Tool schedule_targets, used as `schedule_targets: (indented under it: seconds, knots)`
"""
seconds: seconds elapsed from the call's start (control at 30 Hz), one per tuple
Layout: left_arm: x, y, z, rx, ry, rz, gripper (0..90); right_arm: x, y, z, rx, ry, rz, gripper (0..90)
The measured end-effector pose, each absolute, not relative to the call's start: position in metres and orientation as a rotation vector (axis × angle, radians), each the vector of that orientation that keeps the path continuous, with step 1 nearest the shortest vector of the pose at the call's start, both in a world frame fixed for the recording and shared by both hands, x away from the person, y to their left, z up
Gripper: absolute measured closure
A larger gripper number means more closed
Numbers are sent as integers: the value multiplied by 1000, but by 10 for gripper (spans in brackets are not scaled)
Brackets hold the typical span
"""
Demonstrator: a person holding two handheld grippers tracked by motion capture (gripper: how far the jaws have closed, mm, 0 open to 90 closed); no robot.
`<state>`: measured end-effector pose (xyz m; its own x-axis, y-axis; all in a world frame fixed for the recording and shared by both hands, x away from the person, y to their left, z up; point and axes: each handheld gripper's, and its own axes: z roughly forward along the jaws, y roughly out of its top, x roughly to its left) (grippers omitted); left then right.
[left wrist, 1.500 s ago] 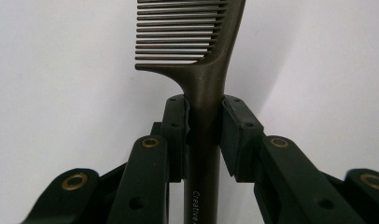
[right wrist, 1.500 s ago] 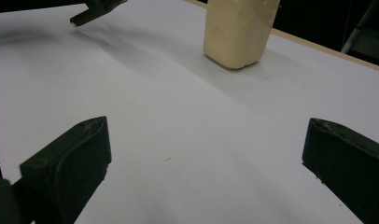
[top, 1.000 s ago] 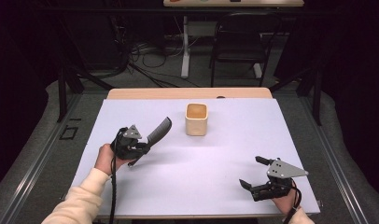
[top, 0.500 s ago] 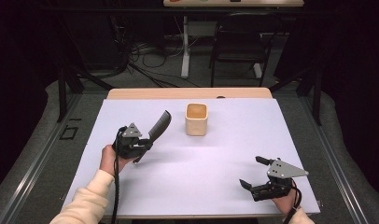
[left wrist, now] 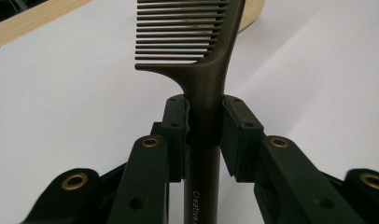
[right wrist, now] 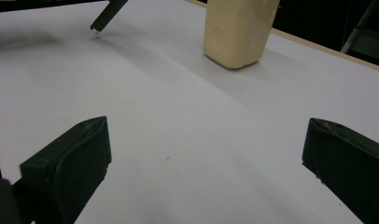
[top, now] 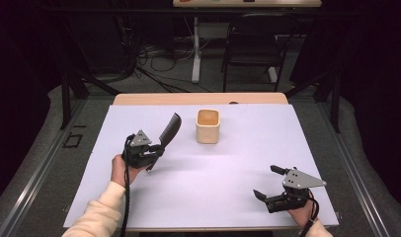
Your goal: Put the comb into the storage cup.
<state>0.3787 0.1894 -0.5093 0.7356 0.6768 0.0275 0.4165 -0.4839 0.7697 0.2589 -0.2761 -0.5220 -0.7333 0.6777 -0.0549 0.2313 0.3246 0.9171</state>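
From the high view the whole layout reads at once: the left claw (top: 156,148) sits on the left half of the white surface (top: 228,197), clamped on the handle of a dark comb (top: 170,129) that slants up and away toward the far side, its toothed end raised off the surface and near a cream cup (top: 208,126) without touching it. The right claw (top: 270,183) rests low near the front right corner, well apart from both comb and cup, its jaws standing wide with nothing between them

The left claw view adds what the overhead cannot give: the two black pads press on either side of the comb's handle (left wrist: 204,140) just below where the teeth begin, the teeth run in a fine row to one side of the spine, and pale lettering shows on the handle's lower part, cut off at the picture's edge. A strip of the cream cup shows behind the comb's top

The right claw view looks across the bare surface (right wrist: 178,140) between its two parted pads; the cup (right wrist: 236,30) stands upright ahead, and the butt end of the comb's handle (right wrist: 106,16) hangs just above the surface at the upper left

Count: one comb, one cup, two claws, one white surface
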Motion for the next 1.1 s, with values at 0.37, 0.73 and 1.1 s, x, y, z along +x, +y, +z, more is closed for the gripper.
schedule_targets:
  seconds: [0.37,0.73,1.1]
  knots:
    - [379,186,-510,2098,814,450,724,259,-276,-522,799,2167,1387,8]
    - [382,182,-505,2071,810,462,724,259,-276,-522,799,2164,1388,8]
    - [390,173,-497,2049,795,471,725,258,-276,-522,795,2164,1390,8]
